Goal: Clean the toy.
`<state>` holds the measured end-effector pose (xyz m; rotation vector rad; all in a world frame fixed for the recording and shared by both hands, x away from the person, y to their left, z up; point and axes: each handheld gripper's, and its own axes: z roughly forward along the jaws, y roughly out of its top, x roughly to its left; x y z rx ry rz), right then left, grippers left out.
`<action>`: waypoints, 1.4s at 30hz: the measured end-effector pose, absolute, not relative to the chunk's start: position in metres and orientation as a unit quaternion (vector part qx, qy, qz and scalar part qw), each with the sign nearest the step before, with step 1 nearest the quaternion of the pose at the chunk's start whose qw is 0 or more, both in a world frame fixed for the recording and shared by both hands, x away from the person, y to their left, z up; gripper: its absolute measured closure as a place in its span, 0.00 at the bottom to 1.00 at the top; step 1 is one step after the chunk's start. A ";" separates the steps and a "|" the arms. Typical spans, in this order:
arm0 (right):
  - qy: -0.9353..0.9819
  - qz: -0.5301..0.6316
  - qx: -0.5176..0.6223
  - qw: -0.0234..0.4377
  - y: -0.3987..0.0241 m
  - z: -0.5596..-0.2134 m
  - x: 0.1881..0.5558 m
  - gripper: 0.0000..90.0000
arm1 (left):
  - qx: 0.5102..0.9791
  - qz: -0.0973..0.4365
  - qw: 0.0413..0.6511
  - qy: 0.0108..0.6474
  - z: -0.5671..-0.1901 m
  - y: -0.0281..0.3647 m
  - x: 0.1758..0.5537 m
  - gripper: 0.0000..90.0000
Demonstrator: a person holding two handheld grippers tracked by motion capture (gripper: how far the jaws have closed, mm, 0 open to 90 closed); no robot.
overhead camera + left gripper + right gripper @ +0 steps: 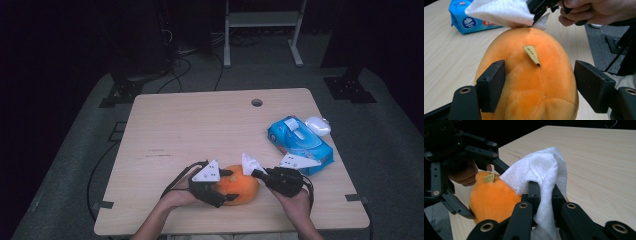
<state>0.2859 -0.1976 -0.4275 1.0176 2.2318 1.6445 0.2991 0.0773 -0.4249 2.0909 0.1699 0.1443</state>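
My left gripper [540, 85] straddles the orange plush toy [239, 189] at the table's [200, 130] near edge, jaws released: one pad touches, the other stands clear. My right gripper [543, 192] is clenched on a white wipe [541, 167], pressed against the toy's top. The blue wipes pack [300, 142] lies nearby.

A recording lab: a bare wooden table [200, 130] on grey carpet, dark surroundings, cables [180, 70] at eleven o'clock, a metal stand [262, 25] at twelve.
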 end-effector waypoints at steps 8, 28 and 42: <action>0.754 0.529 0.377 0.098 -0.206 -0.440 0.292 0.92 | 0.865 0.052 0.495 0.061 -0.424 0.079 0.299 0.31; 0.743 0.566 0.345 0.093 -0.198 -0.427 0.283 0.92 | 0.858 0.071 0.499 0.104 -0.427 0.083 0.306 0.32; 0.750 0.558 0.344 0.090 -0.193 -0.432 0.283 0.92 | 0.827 0.060 0.519 0.208 -0.432 0.103 0.329 0.36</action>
